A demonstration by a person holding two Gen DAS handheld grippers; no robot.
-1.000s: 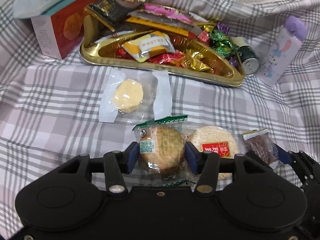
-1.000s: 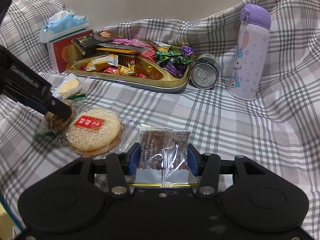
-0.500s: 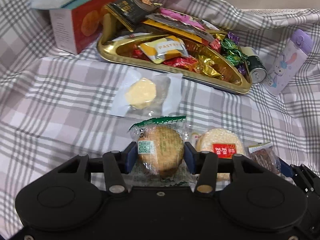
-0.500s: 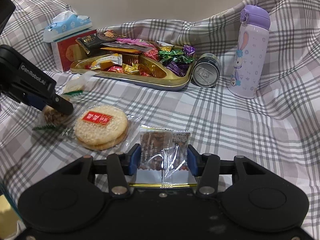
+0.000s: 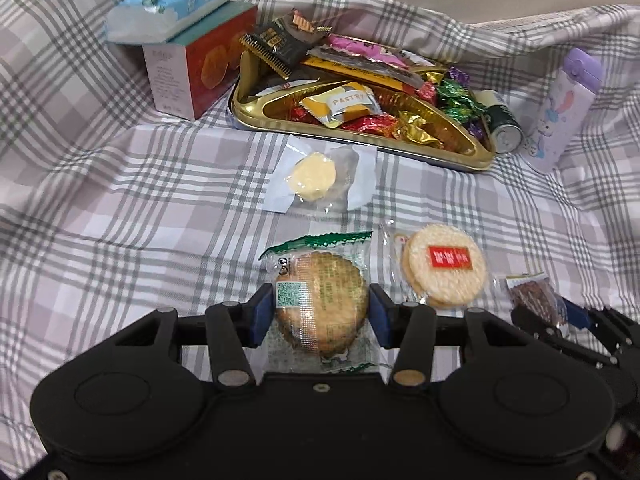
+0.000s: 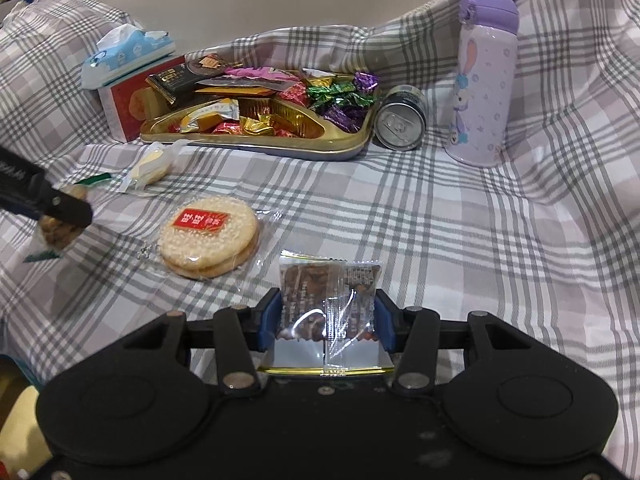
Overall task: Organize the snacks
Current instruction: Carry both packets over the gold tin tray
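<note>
My left gripper [image 5: 318, 312] is shut on a round brown biscuit in a clear green-edged wrapper [image 5: 322, 300], held above the checked cloth. My right gripper [image 6: 326, 314] is shut on a dark brown snack packet [image 6: 328, 298], also lifted. A white rice cracker with a red label [image 5: 444, 266] lies on the cloth between them and also shows in the right wrist view [image 6: 208, 236]. A yellow wrapped pastry [image 5: 314, 176] lies nearer the gold tray [image 5: 400, 148], which holds several candies and snack bars. The left gripper shows at the left edge of the right wrist view [image 6: 66, 210].
A tissue pack on a red-and-white box [image 5: 192, 76] stands left of the tray. A drink can on its side [image 6: 400, 122] and a purple bottle [image 6: 482, 84] stand right of the tray. The cloth rises in folds at the back and the sides.
Both grippers have lifted with their snacks held. The left gripper rose and pulled back, so the tray and the box look farther away.
</note>
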